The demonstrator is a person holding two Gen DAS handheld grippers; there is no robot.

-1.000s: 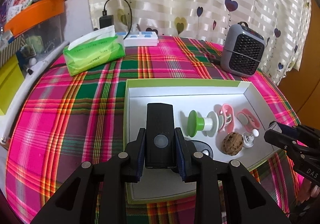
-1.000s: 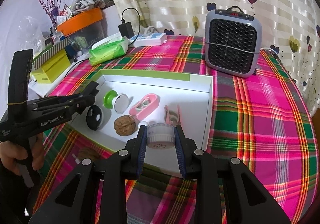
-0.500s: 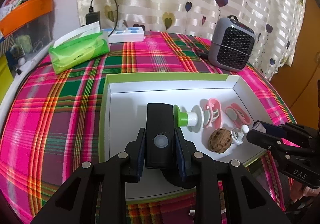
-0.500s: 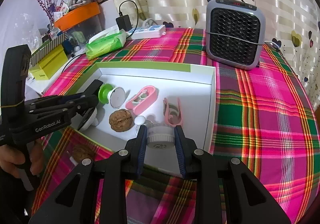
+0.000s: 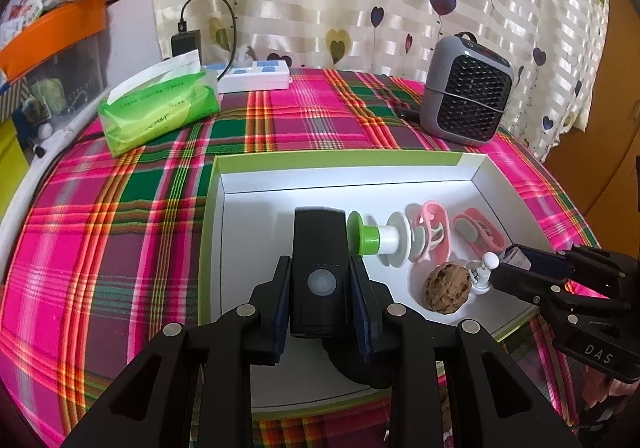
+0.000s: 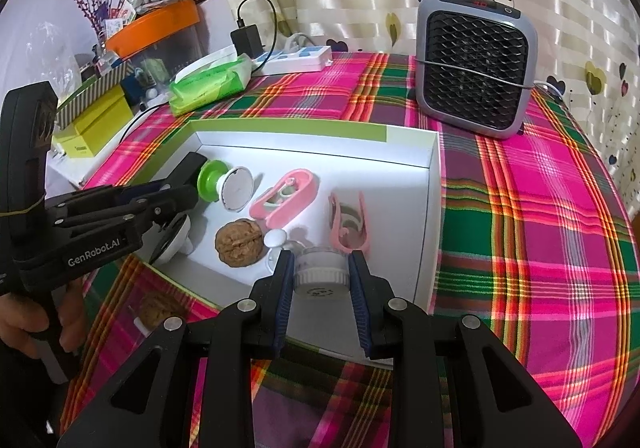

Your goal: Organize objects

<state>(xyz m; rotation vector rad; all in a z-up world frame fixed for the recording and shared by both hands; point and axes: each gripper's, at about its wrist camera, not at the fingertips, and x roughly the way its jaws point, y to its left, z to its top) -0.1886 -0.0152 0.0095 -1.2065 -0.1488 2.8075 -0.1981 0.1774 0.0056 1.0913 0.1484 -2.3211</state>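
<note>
My left gripper (image 5: 320,280) is shut on a slim black device with a round button (image 5: 319,260), held over the left part of a white box with a green rim (image 5: 340,161). My right gripper (image 6: 320,272) is shut on a small round white container (image 6: 320,275) above the box's near right side. Inside the box lie a green and white spool (image 6: 224,187), a walnut (image 6: 239,243), a pink clip case (image 6: 286,193) and a pink clamp (image 6: 348,224). A black and white rounded object (image 6: 174,242) sits partly hidden under the left gripper.
A grey fan heater (image 6: 474,63) stands at the back right of the plaid tablecloth (image 6: 540,228). A green tissue pack (image 5: 160,111) and a white power strip (image 5: 256,77) lie at the back left. Another walnut (image 6: 160,310) rests on the cloth outside the box. A hand (image 6: 24,324) holds the left gripper.
Both views shifted slightly as the grippers drifted over the box. Both grips stay the same, and the objects in the box have not moved.
</note>
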